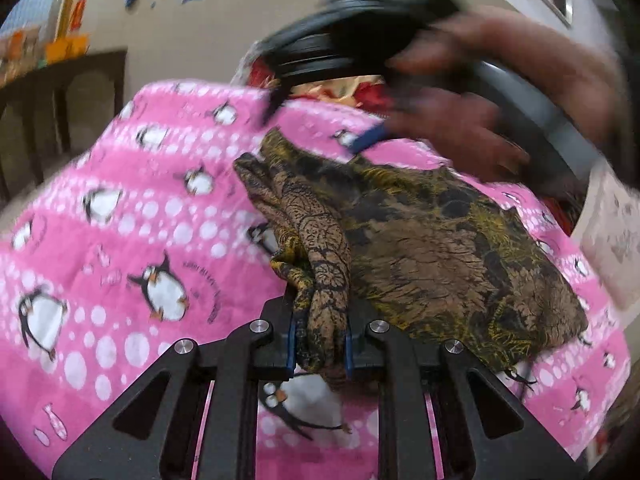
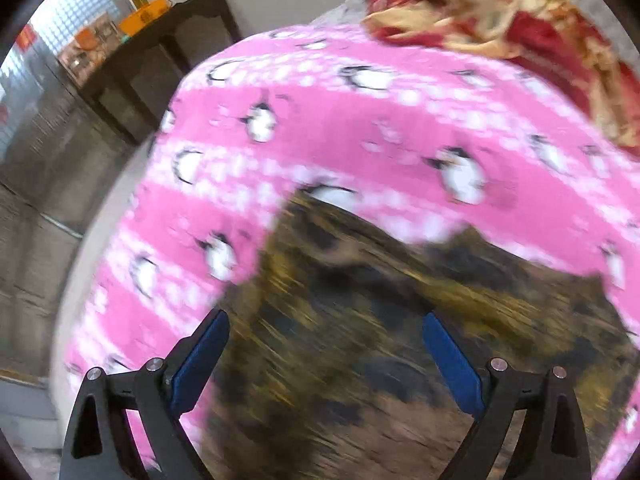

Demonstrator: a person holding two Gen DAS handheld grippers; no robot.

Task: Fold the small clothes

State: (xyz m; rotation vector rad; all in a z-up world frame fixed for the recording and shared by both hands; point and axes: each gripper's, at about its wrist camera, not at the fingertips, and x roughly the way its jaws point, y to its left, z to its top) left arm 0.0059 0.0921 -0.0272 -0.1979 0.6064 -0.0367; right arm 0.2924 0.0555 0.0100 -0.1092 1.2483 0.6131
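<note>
The left tool [image 1: 320, 344] pinches a bunched end of the soft, floppy cloth [image 1: 440, 248] lying ahead on the blanket [image 1: 120, 220], while the right tool [image 2: 324, 360] hangs wide open above it.

Left gripper [image 1: 321, 346]: black angular linkage arms with triangular cut-outs, round silver screw heads at the pivots, thin blue pads lining the inner faces of both fingers. Right gripper [image 2: 324, 360]: same black frame, same silver screws, longer blue pads [image 2: 452, 364] visible on each finger; seen from the left camera it carries a rounded black housing on top. The person's hand [image 1: 472, 136] on it is bare, no sleeve visible.
</note>
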